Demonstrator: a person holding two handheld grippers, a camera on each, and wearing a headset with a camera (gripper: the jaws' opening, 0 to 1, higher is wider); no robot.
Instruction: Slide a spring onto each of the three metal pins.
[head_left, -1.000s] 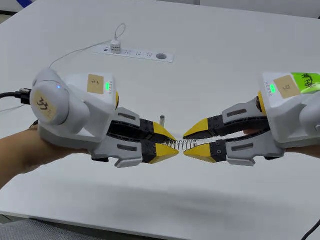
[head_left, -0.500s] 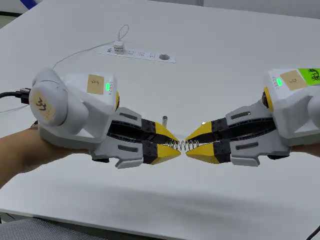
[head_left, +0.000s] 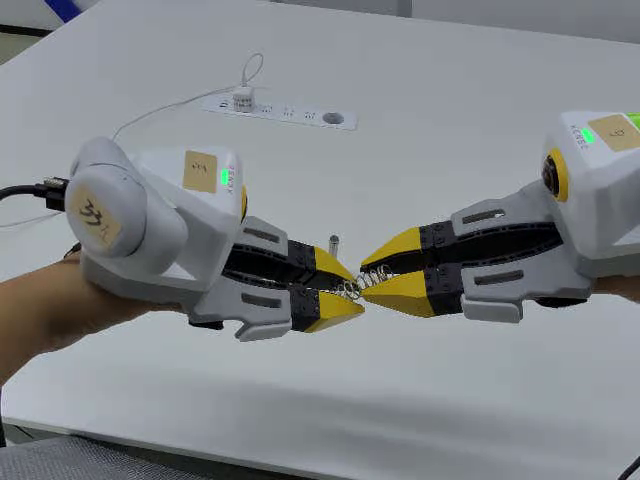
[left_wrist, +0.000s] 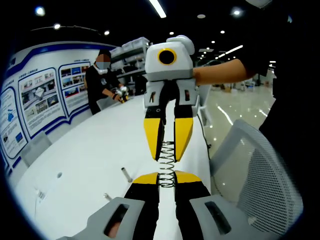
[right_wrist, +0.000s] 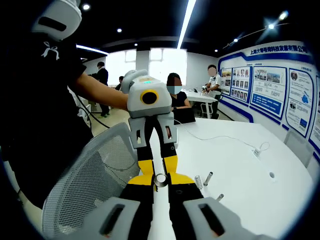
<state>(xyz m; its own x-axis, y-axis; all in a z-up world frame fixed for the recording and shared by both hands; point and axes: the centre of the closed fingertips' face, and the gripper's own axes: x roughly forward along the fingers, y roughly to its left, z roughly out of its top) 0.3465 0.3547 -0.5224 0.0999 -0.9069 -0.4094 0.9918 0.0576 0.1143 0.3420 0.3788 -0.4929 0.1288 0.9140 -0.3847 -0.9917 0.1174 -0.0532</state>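
Note:
A small metal spring (head_left: 356, 285) hangs in the air between my two grippers, above the white table (head_left: 420, 150). My left gripper (head_left: 349, 292) is shut on one end of the spring (left_wrist: 166, 162). My right gripper (head_left: 368, 279) faces it and is shut on the other end, which looks like a ring (right_wrist: 160, 180) between its yellow tips. One metal pin (head_left: 334, 243) stands on the table just behind the tips. In the left gripper view, two pins (left_wrist: 126, 174) (left_wrist: 106, 196) stand on the table. In the right gripper view, another spring (right_wrist: 198, 181) stands beside two pins (right_wrist: 208, 178) (right_wrist: 218, 197).
A white strip (head_left: 285, 111) with a round hole lies far back on the table, with a small white plug (head_left: 242, 98) and thin cable on it. A grey mesh chair (left_wrist: 265, 185) stands beside the table. People stand in the background (right_wrist: 176, 90).
The right gripper has moved in towards the left one and its jaws have shut on the spring's free end. The left gripper still holds the spring.

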